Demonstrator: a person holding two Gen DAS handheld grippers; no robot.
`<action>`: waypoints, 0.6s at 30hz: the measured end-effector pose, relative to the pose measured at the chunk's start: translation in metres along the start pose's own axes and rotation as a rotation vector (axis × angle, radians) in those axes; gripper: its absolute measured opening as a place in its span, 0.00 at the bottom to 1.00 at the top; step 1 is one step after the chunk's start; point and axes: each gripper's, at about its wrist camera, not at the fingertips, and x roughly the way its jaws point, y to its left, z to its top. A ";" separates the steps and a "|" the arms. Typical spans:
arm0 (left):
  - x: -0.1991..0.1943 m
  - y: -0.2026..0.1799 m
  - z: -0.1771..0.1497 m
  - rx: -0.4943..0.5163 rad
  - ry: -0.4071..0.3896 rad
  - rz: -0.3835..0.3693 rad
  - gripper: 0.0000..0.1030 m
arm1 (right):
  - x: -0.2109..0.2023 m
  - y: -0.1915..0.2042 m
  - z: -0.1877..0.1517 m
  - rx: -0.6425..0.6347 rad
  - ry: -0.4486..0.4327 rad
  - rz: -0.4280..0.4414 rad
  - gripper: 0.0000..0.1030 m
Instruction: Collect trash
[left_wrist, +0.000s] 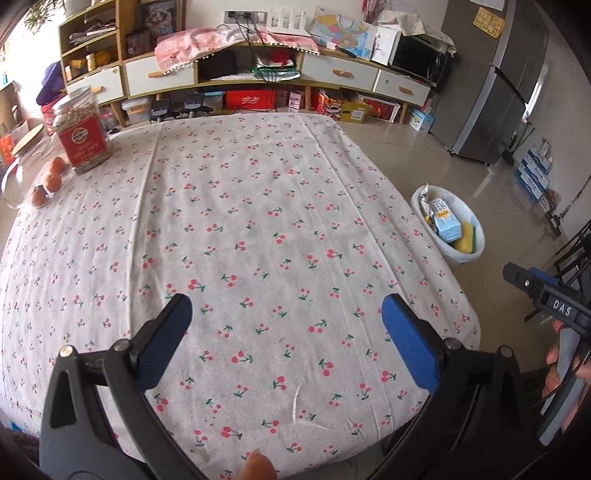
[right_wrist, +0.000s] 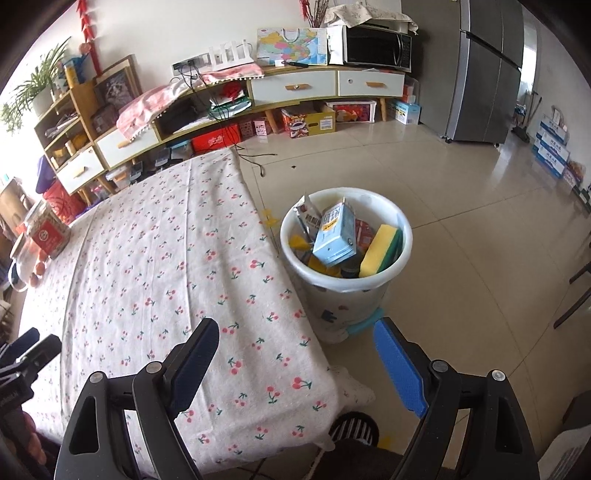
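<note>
**Both grippers empty, trash in bin**

Left gripper (left_wrist: 286, 314) wide open, empty, above cherry-print tablecloth (left_wrist: 240, 221). Right gripper (right_wrist: 295, 339) wide open, empty, over table corner. White bin (right_wrist: 400, 236) centre-right on floor, holding blue carton (right_wrist: 334, 236), yellow sponge (right_wrist: 378, 249), wrappers.

Tongs (right_wrist: 295, 354) spread, empty; white bin (right_wrist: 391, 284) beside table (right_wrist: 147, 258), seemingly full

White cherry-print tablecloth (left_wrist: 258, 221); white bin (right_wrist: 391, 221); seemingly yellow-green sponge (right_wrist: 380, 249).
</note>
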 end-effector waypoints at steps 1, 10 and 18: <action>-0.001 0.004 -0.001 -0.009 0.000 0.008 0.99 | 0.001 0.004 -0.005 -0.012 0.000 -0.007 0.85; -0.011 0.024 -0.009 -0.031 -0.047 0.045 0.99 | 0.000 0.021 -0.022 -0.030 -0.060 -0.057 0.85; -0.010 0.029 -0.013 -0.034 -0.036 0.037 0.99 | 0.006 0.024 -0.022 -0.023 -0.047 -0.068 0.85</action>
